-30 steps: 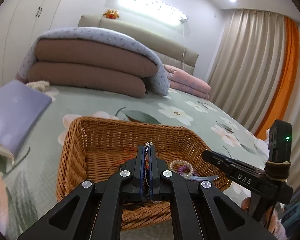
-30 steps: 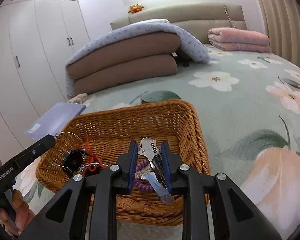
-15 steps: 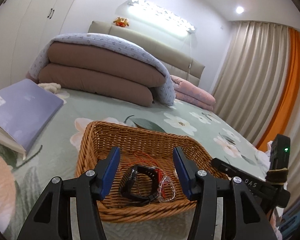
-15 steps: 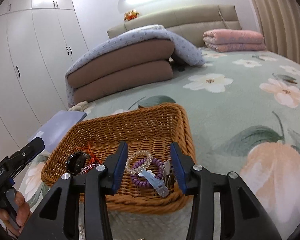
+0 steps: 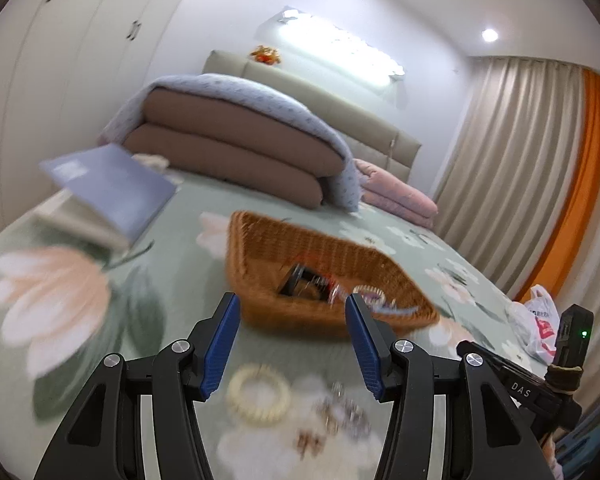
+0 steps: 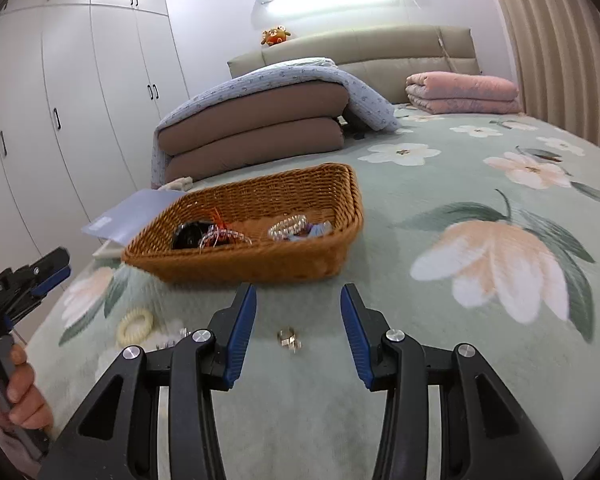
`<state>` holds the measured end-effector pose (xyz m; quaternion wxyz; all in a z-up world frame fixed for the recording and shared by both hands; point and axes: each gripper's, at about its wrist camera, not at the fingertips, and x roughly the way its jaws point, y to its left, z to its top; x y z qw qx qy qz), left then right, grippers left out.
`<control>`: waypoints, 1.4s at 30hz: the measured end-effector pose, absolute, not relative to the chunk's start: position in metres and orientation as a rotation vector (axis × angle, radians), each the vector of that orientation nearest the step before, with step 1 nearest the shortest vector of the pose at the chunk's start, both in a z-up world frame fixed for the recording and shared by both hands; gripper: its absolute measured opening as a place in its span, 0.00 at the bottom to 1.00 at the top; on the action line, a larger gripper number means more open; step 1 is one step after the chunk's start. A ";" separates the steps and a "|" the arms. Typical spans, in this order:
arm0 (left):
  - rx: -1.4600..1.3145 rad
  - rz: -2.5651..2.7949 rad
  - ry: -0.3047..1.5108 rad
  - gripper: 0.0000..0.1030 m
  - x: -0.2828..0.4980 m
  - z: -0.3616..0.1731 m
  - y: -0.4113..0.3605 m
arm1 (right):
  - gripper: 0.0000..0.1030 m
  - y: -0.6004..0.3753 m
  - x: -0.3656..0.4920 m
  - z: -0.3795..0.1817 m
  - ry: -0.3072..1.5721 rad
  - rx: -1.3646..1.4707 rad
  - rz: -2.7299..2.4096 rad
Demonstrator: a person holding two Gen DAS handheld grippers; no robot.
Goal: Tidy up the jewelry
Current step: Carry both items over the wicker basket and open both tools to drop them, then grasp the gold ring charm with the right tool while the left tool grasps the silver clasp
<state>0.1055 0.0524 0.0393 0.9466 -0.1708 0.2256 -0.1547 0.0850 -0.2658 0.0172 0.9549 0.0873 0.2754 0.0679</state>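
A wicker basket (image 6: pixel 260 268) (image 5: pixel 260 248) sits on the floral bedspread and holds a black watch (image 6: pixel 188 234), red cord and bead bracelets (image 6: pixel 286 226). In front of it on the spread lie a cream coil bracelet (image 5: pixel 259 398) (image 6: pixel 136 326), a small silver piece (image 6: pixel 289 340) and a blurred cluster of little jewelry (image 5: pixel 342 412). My left gripper (image 5: pixel 291 304) is open and empty, hovering over the cream bracelet, short of the basket. My right gripper (image 6: pixel 298 292) is open and empty too, with the silver piece just below its fingers. A hand holds the left gripper (image 6: pixel 50 268) at the left edge of the right wrist view.
A lilac book (image 5: pixel 112 192) lies left of the basket. Folded brown and blue duvets (image 6: pixel 260 128) and a pink blanket (image 6: pixel 460 92) are stacked at the headboard. A plastic bag (image 5: pixel 538 320) sits off the bed's right side by the curtains. White wardrobes line the left wall.
Both grippers were shut on jewelry over the basket, then opened and left it inside. Both have since drawn back from the basket to the loose pieces on the bedspread.
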 end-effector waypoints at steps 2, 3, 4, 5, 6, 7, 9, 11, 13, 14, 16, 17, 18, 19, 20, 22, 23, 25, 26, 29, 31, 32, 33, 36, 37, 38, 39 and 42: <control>-0.363 -0.287 0.473 0.55 0.093 0.032 0.058 | 0.46 -0.264 0.076 0.015 0.559 0.178 0.128; -0.371 -0.275 0.480 0.55 0.087 0.027 0.060 | 0.46 -0.264 0.075 0.014 0.563 0.176 0.123; -0.370 -0.269 0.491 0.55 0.084 0.021 0.060 | 0.46 -0.263 0.073 0.011 0.574 0.170 0.113; -0.368 -0.262 0.506 0.55 0.084 0.015 0.060 | 0.46 -0.263 0.073 0.009 0.581 0.166 0.108; -0.368 -0.257 0.521 0.55 0.084 0.009 0.060 | 0.46 -0.263 0.073 0.007 0.586 0.164 0.102; -0.374 -0.253 0.544 0.55 0.086 0.002 0.060 | 0.46 -0.263 0.075 0.005 0.596 0.163 0.097; -0.391 -0.253 0.574 0.55 0.092 -0.005 0.063 | 0.46 -0.263 0.081 0.001 0.622 0.162 0.098; -0.417 -0.260 0.611 0.55 0.098 -0.011 0.066 | 0.46 -0.262 0.088 -0.005 0.667 0.157 0.094; -0.432 -0.244 0.641 0.55 0.102 -0.018 0.067 | 0.46 -0.260 0.094 -0.011 0.700 0.154 0.104; -0.430 -0.245 0.652 0.55 0.103 -0.020 0.066 | 0.46 -0.259 0.095 -0.012 0.707 0.150 0.106; -0.414 -0.244 0.668 0.55 0.105 -0.022 0.062 | 0.46 -0.256 0.096 -0.015 0.723 0.133 0.112; -0.400 -0.242 0.677 0.55 0.107 -0.022 0.059 | 0.46 -0.254 0.097 -0.016 0.729 0.126 0.113; -0.390 -0.241 0.683 0.55 0.108 -0.023 0.057 | 0.46 -0.253 0.099 -0.017 0.736 0.117 0.113; -0.379 -0.239 0.686 0.55 0.108 -0.024 0.055 | 0.46 -0.250 0.100 -0.019 0.746 0.105 0.117; -0.367 -0.239 0.689 0.55 0.109 -0.024 0.053 | 0.46 -0.249 0.101 -0.020 0.753 0.098 0.117; -0.352 -0.240 0.697 0.55 0.109 -0.024 0.049 | 0.46 -0.245 0.104 -0.022 0.771 0.083 0.113; -0.349 -0.239 0.701 0.55 0.109 -0.024 0.049 | 0.46 -0.244 0.105 -0.023 0.779 0.078 0.114; -0.349 -0.233 0.721 0.55 0.113 -0.026 0.048 | 0.46 -0.242 0.108 -0.025 0.791 0.072 0.117; -0.353 -0.232 0.728 0.55 0.114 -0.027 0.049 | 0.46 -0.242 0.108 -0.026 0.796 0.071 0.118; -0.380 -0.235 0.742 0.55 0.117 -0.030 0.054 | 0.46 -0.242 0.108 -0.027 0.798 0.070 0.123; -0.384 -0.238 0.740 0.55 0.116 -0.030 0.054 | 0.46 -0.241 0.107 -0.027 0.795 0.068 0.123; -0.378 -0.238 0.741 0.55 0.116 -0.030 0.053 | 0.46 -0.240 0.108 -0.027 0.796 0.066 0.123; -0.372 -0.238 0.741 0.55 0.115 -0.030 0.052 | 0.46 -0.240 0.108 -0.027 0.798 0.065 0.124; -0.339 -0.256 0.722 0.55 0.111 -0.026 0.046 | 0.46 -0.239 0.109 -0.027 0.802 0.062 0.127; -0.324 -0.267 0.707 0.55 0.108 -0.023 0.043 | 0.46 -0.239 0.109 -0.027 0.802 0.062 0.127; -0.309 -0.282 0.692 0.55 0.105 -0.020 0.041 | 0.46 -0.239 0.109 -0.027 0.802 0.063 0.128; -0.296 -0.301 0.681 0.55 0.102 -0.017 0.038 | 0.46 -0.239 0.109 -0.027 0.803 0.064 0.129; -0.222 -0.374 0.674 0.43 0.095 -0.009 0.019 | 0.46 -0.239 0.110 -0.028 0.806 0.068 0.135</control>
